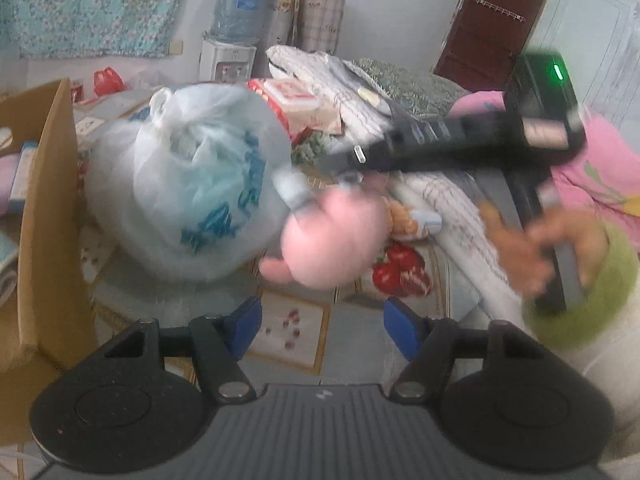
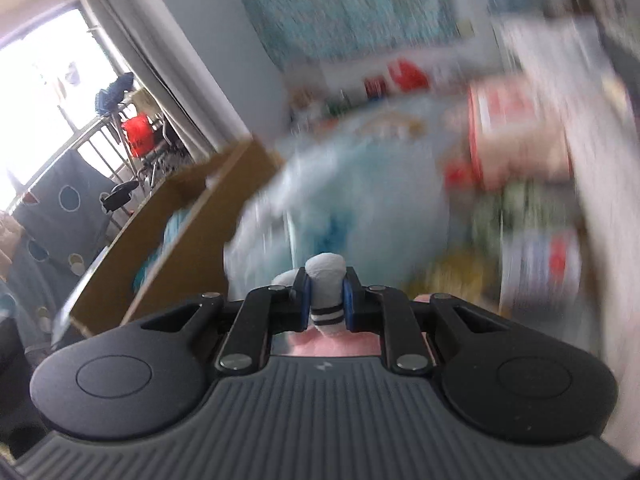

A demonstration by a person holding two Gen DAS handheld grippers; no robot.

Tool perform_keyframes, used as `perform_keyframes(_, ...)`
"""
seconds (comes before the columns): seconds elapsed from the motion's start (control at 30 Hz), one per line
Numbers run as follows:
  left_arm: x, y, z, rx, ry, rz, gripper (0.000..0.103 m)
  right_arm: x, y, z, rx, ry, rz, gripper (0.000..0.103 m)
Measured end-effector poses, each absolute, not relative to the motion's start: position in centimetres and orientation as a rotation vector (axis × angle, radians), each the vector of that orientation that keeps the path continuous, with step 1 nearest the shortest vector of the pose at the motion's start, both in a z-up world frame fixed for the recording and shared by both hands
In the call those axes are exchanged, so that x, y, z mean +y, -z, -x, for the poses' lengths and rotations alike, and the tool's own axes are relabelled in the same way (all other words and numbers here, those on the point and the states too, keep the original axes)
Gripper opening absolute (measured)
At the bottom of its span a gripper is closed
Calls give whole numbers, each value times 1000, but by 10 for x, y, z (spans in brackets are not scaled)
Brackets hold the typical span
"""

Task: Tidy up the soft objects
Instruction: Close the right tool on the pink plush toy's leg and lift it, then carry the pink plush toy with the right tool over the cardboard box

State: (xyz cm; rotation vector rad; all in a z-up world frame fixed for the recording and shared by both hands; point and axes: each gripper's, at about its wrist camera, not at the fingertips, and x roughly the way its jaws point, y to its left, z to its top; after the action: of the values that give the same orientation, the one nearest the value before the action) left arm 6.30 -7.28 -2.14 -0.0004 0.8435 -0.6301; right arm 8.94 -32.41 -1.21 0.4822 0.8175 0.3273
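Observation:
A pink plush toy (image 1: 332, 240) hangs in the air in the left wrist view. My right gripper (image 1: 308, 192) reaches in from the right and is shut on the toy's grey limb (image 1: 294, 194). The right wrist view shows that grey limb with dark stripes (image 2: 326, 292) pinched between the blue pads (image 2: 347, 300) of my right gripper (image 2: 326, 300), with the pink body (image 2: 340, 344) below. My left gripper (image 1: 324, 330) is open with nothing between its fingers. It is below and in front of the toy, apart from it.
A knotted white plastic bag with blue print (image 1: 188, 184) lies left of the toy. An open cardboard box (image 1: 48, 220) stands at far left, also seen as the box (image 2: 180, 220). Folded blankets (image 1: 340, 88) pile up behind. A hand (image 1: 532, 248) holds the right gripper's handle.

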Motion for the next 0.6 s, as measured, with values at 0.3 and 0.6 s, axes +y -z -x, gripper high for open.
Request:
perform_keyframes(0.3, -66, 24, -50, 856, 664, 2, 69, -326, 30, 10, 727, -325, -695, 16)
perform_keyframes(0.6, -91, 40, -69, 932, 735, 43, 69, -347, 53, 47, 675, -284, -823, 17)
